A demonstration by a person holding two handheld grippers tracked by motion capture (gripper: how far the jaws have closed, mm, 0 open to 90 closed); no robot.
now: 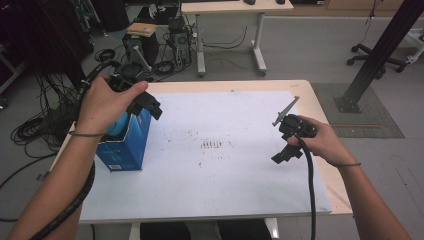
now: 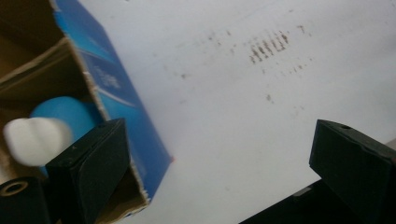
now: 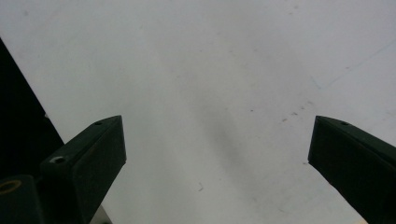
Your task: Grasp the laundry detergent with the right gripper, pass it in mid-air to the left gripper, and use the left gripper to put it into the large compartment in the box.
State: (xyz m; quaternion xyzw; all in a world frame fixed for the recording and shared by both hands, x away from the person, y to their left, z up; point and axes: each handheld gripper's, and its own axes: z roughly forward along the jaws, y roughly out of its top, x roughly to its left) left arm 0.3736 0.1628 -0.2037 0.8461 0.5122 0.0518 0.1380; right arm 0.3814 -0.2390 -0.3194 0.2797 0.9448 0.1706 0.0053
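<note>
An open blue cardboard box (image 1: pixel 125 145) stands on the left side of the white mat (image 1: pixel 215 180). Inside it lies a light blue rounded object (image 2: pixel 65 112) with a white cap (image 2: pixel 35 140); the blue object (image 1: pixel 118 125) also peeks out under the person's left hand. My left gripper (image 1: pixel 150 105) hovers at the box's top right edge, open and empty, one jaw over the box (image 2: pixel 126 102) opening and the other over the mat. My right gripper (image 1: pixel 286 154) is held above the mat's right side, open with nothing between its jaws (image 3: pixel 217 158).
Brown smudge marks (image 1: pixel 211 145) sit at the mat's centre. Beyond the table are a grey desk (image 1: pixel 230 30), computer towers (image 1: pixel 177 37) and floor cables (image 1: pixel 35 125). A black slanted post (image 1: pixel 375 55) and a chair base (image 1: pixel 377 62) stand at the right.
</note>
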